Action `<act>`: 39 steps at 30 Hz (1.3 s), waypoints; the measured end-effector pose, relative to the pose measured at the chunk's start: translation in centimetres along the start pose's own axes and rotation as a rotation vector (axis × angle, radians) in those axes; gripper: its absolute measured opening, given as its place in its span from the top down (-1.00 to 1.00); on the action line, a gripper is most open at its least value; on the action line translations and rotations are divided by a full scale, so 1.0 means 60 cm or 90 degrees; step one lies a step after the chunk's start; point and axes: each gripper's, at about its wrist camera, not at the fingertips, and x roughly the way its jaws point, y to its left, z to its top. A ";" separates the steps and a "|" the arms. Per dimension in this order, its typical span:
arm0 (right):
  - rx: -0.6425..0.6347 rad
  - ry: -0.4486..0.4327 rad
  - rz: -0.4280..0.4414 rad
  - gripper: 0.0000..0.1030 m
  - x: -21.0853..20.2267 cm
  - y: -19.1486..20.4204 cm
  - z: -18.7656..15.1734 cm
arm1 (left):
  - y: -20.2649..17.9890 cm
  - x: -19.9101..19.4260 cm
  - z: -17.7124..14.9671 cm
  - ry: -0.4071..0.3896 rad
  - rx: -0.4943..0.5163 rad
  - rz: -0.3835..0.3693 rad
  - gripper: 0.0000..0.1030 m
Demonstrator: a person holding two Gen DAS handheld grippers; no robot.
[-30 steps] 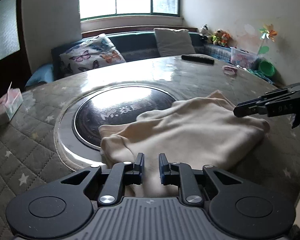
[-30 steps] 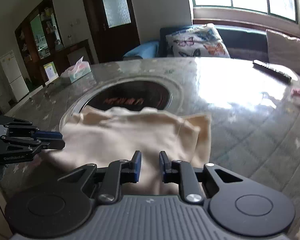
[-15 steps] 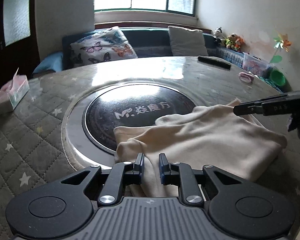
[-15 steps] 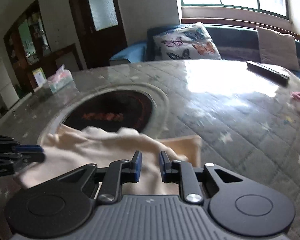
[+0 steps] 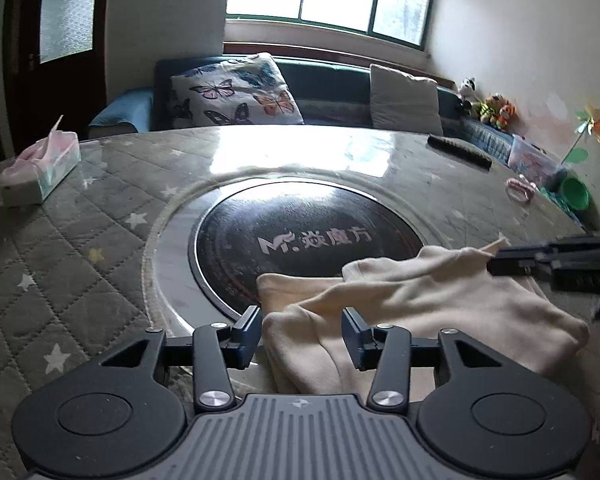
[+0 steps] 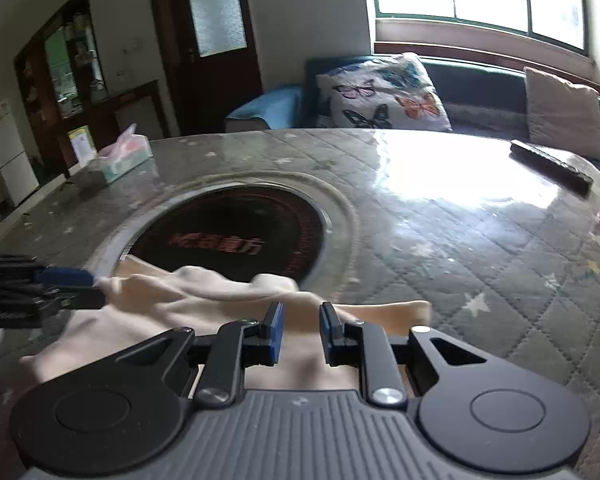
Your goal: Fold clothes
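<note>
Cream garment (image 5: 420, 312) lies folded beside the black hotplate (image 5: 300, 240); left gripper (image 5: 302, 332) and right gripper (image 6: 300, 332) both stand apart, apparently releasing it.

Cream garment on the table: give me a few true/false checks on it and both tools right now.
1. The left tool has its jaws open around the cream garment. True.
2. The garment hangs in the air, clear of the table. False: it lies on the table.
3. The garment partly overlaps the dark round cooktop. True.
4. The tissue box sits on the garment. False: it stands apart, near the far left edge.
5. The right tool is clamped shut. False: its jaws are apart.
</note>
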 end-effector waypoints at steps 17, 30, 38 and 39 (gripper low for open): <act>-0.249 0.021 0.148 0.27 -0.028 0.216 -0.047 | 0.062 -0.041 -0.024 -0.001 -0.108 0.059 -0.88; -0.410 0.011 0.116 0.55 -0.008 0.317 -0.095 | 0.053 -0.052 -0.032 0.023 -0.208 -0.009 -0.76; -0.303 -0.024 0.144 0.77 -0.048 0.274 -0.066 | 0.060 -0.039 -0.035 0.068 -0.346 -0.057 -0.61; -0.296 -0.028 0.146 0.77 -0.053 0.271 -0.064 | 0.061 -0.037 -0.035 0.075 -0.362 -0.063 -0.57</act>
